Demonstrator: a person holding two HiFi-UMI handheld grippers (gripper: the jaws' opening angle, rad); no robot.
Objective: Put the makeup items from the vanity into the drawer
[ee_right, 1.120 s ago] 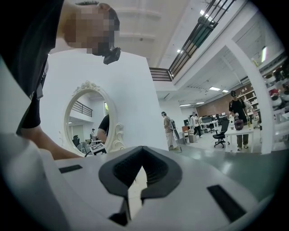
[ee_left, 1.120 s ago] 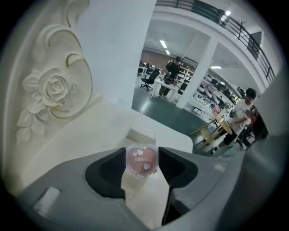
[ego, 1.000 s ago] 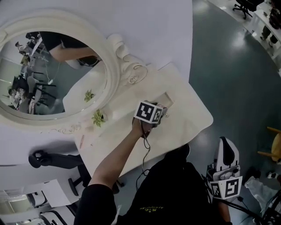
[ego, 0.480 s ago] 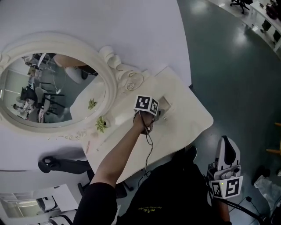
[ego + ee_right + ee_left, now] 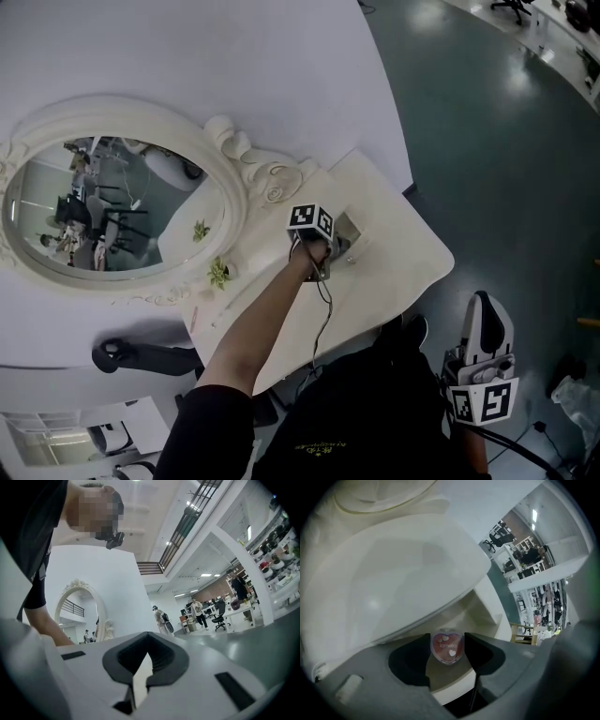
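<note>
Left gripper (image 5: pixel 447 641) jaws pinch the heart compact (image 5: pixel 447 647), grip unchanged from a second ago | compact over the open drawer (image 5: pixel 351 229), 1 o'clock of centre in head view | right gripper (image 5: pixel 141 666) jaws pressed together, empty, low at 5 o'clock, unmoved

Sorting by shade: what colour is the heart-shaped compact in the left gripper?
The heart-shaped compact is red with white hearts; clearest in the left gripper view.
</note>
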